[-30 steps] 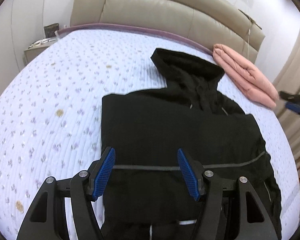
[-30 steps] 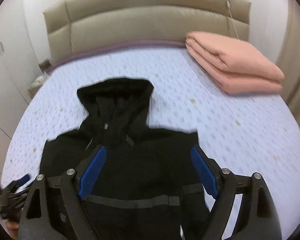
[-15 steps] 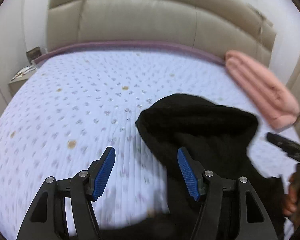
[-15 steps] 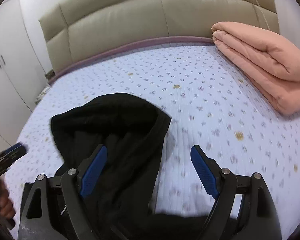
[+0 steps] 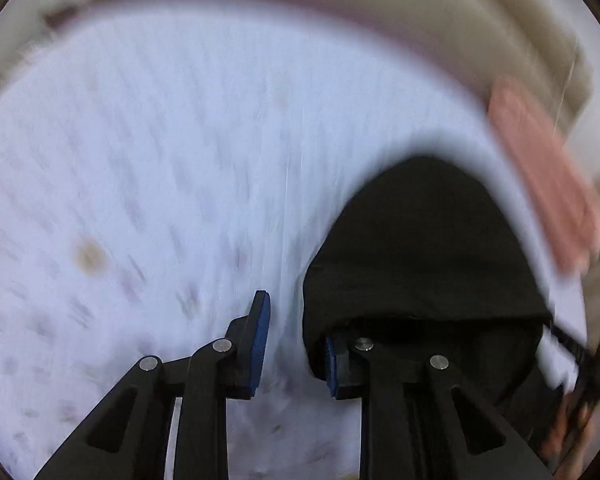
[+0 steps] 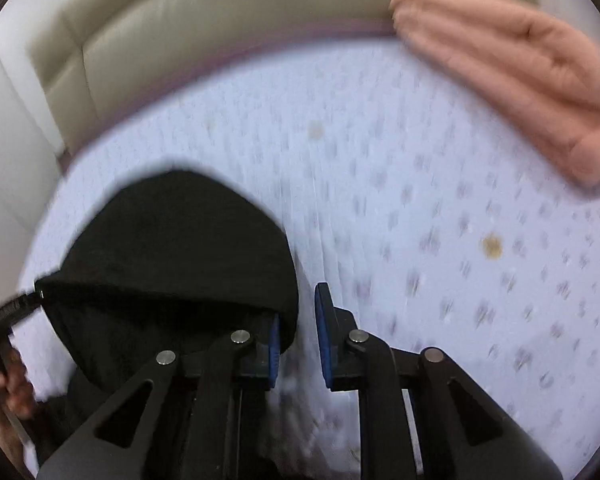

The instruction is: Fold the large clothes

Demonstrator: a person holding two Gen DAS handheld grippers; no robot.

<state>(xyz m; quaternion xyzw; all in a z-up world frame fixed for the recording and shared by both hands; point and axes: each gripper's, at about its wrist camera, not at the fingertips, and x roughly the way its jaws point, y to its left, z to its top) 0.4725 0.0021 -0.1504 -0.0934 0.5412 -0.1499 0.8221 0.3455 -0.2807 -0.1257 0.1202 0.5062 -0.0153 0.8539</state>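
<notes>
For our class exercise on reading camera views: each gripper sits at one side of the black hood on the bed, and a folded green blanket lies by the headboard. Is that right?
One detail is wrong: the folded blanket is pink, not green, as the right wrist view shows clearly. The rest stands: the left gripper and right gripper each sit at one side of the black hood on the bed, with the blanket by the headboard.

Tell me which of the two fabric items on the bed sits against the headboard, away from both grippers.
The folded pink blanket, lying by the beige headboard. The black hoodie lies at the fingers instead, its hood edge over one pad of each gripper.
</notes>
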